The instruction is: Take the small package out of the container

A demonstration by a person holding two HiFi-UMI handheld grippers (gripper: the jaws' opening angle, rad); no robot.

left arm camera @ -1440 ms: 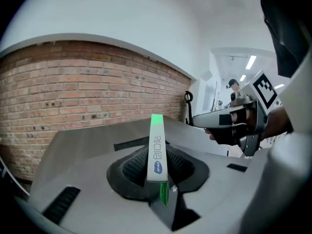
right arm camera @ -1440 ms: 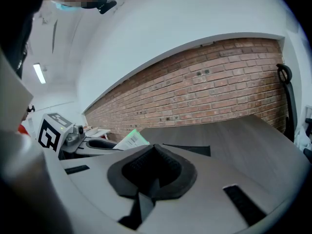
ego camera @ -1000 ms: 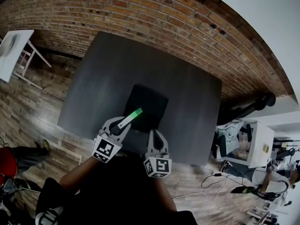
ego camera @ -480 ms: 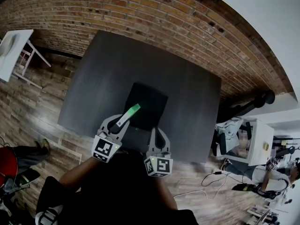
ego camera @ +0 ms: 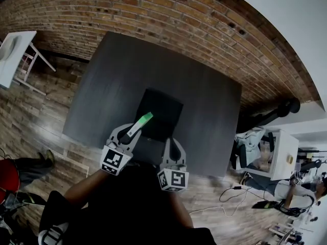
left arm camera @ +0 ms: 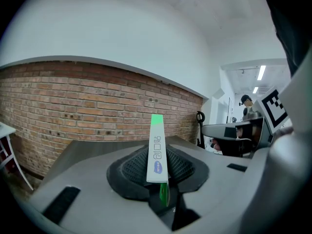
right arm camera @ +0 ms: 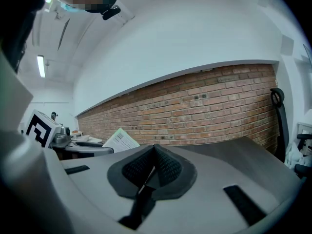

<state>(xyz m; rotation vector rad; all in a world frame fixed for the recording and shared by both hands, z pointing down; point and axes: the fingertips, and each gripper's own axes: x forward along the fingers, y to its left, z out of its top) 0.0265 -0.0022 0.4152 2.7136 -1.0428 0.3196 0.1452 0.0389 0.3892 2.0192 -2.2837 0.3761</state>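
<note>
Package (left arm camera: 156, 152), slim, flat, white with green tip, clamped in ribbed jaws of left gripper (left arm camera: 159, 182); right gripper (right arm camera: 152, 172) jaws together.

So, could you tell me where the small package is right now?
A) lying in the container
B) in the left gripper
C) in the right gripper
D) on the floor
B: the left gripper is shut on the package, which sticks up out of it.

The container (ego camera: 164, 110) lies on the surface (ego camera: 112, 75), toward its near edge; the wall (ego camera: 153, 14) stands behind. The small package (ego camera: 141, 122) sits in the left gripper (ego camera: 131, 131), above the container's near left part. The right gripper (ego camera: 172, 144) is just right, at the container's near edge.
</note>
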